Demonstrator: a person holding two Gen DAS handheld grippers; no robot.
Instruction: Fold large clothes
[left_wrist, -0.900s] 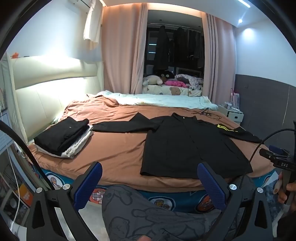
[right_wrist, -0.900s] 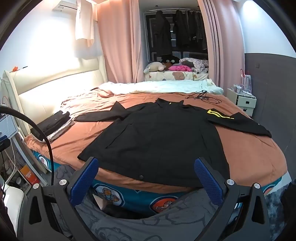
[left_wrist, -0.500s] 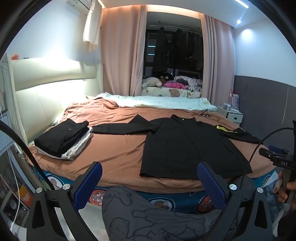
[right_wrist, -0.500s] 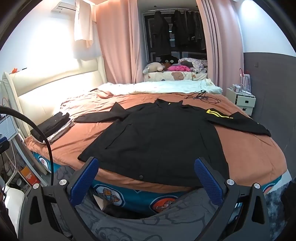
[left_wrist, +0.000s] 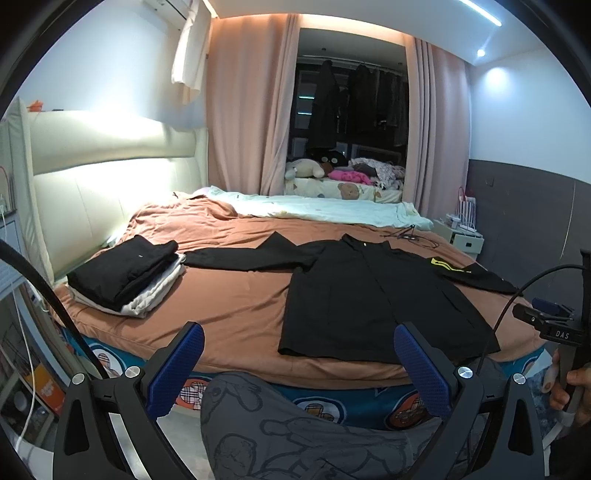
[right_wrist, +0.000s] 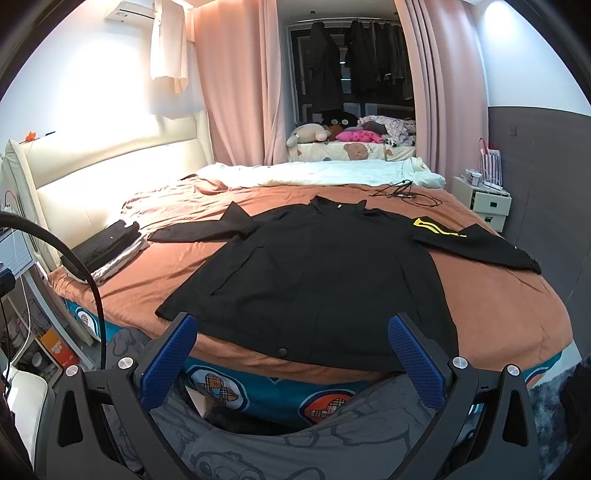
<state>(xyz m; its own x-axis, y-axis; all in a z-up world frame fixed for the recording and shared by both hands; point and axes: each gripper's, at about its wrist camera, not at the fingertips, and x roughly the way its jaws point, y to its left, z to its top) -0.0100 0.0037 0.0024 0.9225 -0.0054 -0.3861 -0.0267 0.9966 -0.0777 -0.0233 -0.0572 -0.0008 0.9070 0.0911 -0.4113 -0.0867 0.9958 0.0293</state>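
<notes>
Over the last second almost nothing had shifted: the black jacket (right_wrist: 317, 273) still lay flat on the bed (right_wrist: 498, 302), sleeves out toward 10 and 2 o'clock, hem nearest at 6. The left gripper (left_wrist: 299, 365) and right gripper (right_wrist: 291, 354) both stayed spread and empty (short of the cloth), so folding probably hadn't begun.
</notes>
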